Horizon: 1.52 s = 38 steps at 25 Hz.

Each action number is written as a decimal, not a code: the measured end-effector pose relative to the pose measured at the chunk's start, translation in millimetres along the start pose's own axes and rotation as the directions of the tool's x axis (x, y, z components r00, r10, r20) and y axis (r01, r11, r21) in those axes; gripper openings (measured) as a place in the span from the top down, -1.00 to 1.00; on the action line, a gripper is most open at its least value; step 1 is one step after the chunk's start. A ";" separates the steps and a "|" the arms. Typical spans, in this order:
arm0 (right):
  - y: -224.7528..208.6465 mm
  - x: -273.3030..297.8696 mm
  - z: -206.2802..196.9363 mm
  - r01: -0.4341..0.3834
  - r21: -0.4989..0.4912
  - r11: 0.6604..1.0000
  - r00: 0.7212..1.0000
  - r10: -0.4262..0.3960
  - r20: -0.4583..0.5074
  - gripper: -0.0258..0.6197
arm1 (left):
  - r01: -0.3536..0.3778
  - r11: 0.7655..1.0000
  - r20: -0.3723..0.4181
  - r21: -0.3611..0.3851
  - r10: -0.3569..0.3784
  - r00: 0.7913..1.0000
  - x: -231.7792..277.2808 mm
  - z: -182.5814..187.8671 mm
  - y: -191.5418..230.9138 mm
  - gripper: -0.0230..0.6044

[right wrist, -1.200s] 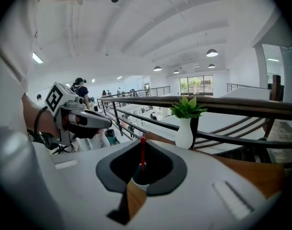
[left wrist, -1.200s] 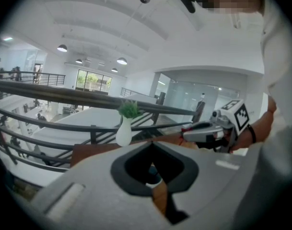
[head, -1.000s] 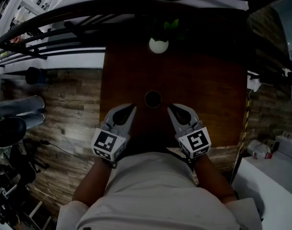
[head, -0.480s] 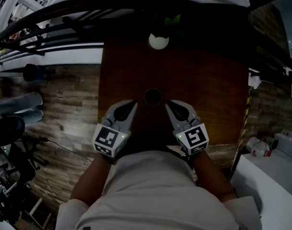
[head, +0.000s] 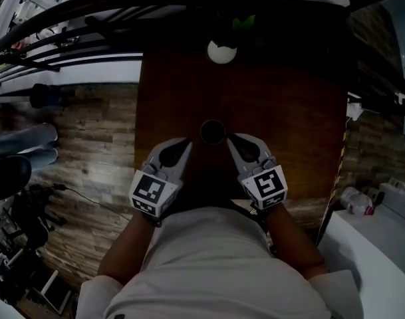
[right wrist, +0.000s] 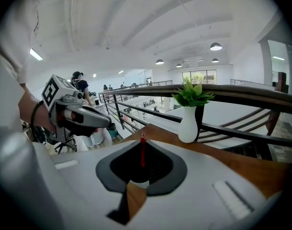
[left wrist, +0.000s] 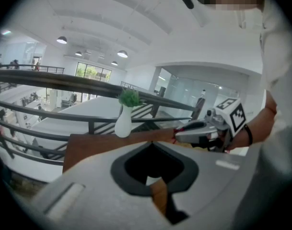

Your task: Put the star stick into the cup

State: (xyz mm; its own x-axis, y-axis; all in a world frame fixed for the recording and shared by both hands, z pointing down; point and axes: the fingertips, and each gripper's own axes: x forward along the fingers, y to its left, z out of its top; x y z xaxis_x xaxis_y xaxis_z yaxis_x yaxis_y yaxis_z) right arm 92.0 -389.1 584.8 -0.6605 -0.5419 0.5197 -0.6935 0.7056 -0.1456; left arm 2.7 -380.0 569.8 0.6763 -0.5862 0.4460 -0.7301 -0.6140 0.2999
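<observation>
A dark round cup point(head: 212, 131) stands on the brown table point(head: 288, 111), just beyond both grippers' tips. My right gripper point(head: 231, 138) is shut on the star stick point(right wrist: 142, 152), a thin red stick upright between its jaws, and its tip is at the cup's right rim. The stick's red end also shows at the right gripper point(left wrist: 177, 137) in the left gripper view. My left gripper point(head: 185, 142) lies left of the cup, shut with nothing in it. The star end is hidden.
A white vase point(head: 221, 52) with a green plant stands at the table's far edge, in front of a dark railing point(head: 89, 25). Wooden floor point(head: 89, 151) lies left of the table. A white counter point(head: 382, 244) is at the lower right.
My right gripper has moved forward and a little left, closer to the cup. The left gripper has hardly moved.
</observation>
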 end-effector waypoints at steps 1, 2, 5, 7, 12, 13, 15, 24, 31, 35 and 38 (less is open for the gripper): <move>0.1 2.7 -1.3 -0.003 0.000 1.000 1.000 0.003 -0.003 0.84 | -0.001 1.000 -0.001 -0.001 0.001 1.000 0.8 -0.8 1.3 0.92; 0.3 5.3 -2.9 -0.006 0.001 1.000 1.000 0.006 -0.007 0.84 | -0.003 1.000 -0.003 -0.002 0.003 1.000 1.5 -1.7 2.5 0.92; -1.0 9.9 -6.7 -0.008 0.011 1.000 1.000 0.009 -0.013 0.84 | -0.003 1.000 -0.008 -0.009 0.003 1.000 3.8 -4.7 4.3 0.92; -2.4 12.3 -8.9 -0.009 0.015 1.000 1.000 0.010 -0.013 0.84 | -0.002 1.000 -0.013 -0.014 0.002 1.000 4.6 -6.3 4.8 0.92; -5.8 17.4 -11.4 -0.008 0.018 1.000 1.000 0.008 -0.006 0.84 | 0.002 1.000 -0.020 -0.018 -0.002 1.000 8.1 -8.5 6.1 0.92; -6.5 18.3 -12.5 -0.007 0.019 1.000 1.000 0.007 -0.009 0.84 | 0.003 1.000 -0.022 -0.017 -0.004 1.000 9.1 -9.3 6.5 0.92; -8.2 18.6 -14.5 -0.005 0.023 1.000 1.000 0.005 -0.016 0.83 | 0.006 1.000 -0.026 -0.016 -0.006 1.000 10.8 -9.9 6.7 0.92; -11.3 15.3 -13.6 -0.005 0.033 0.999 1.000 0.006 -0.018 0.72 | 0.015 1.000 -0.029 -0.013 -0.015 0.999 12.2 -8.3 4.4 0.92; -18.6 9.4 -8.3 0.023 0.024 0.999 1.000 -0.023 -0.001 0.65 | 0.021 1.000 -0.028 -0.008 -0.022 0.999 13.5 -5.6 1.6 0.92; -21.5 2.8 -2.9 0.036 0.023 0.999 0.999 -0.037 0.012 0.65 | 0.022 1.000 -0.018 0.001 -0.022 1.000 12.7 0.6 -2.0 0.92; -21.9 -3.9 0.5 0.044 0.017 0.999 0.999 -0.045 0.018 0.65 | 0.024 1.000 -0.013 0.010 -0.024 1.000 10.0 5.7 -6.2 0.92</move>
State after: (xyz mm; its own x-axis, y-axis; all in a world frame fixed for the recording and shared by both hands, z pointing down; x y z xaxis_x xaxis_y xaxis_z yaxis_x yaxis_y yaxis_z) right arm 109.6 -402.7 585.5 -0.6339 -0.5811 0.5104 -0.7270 0.6729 -0.1368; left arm 14.5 -385.0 567.6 0.6920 -0.5649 0.4495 -0.7128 -0.6331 0.3018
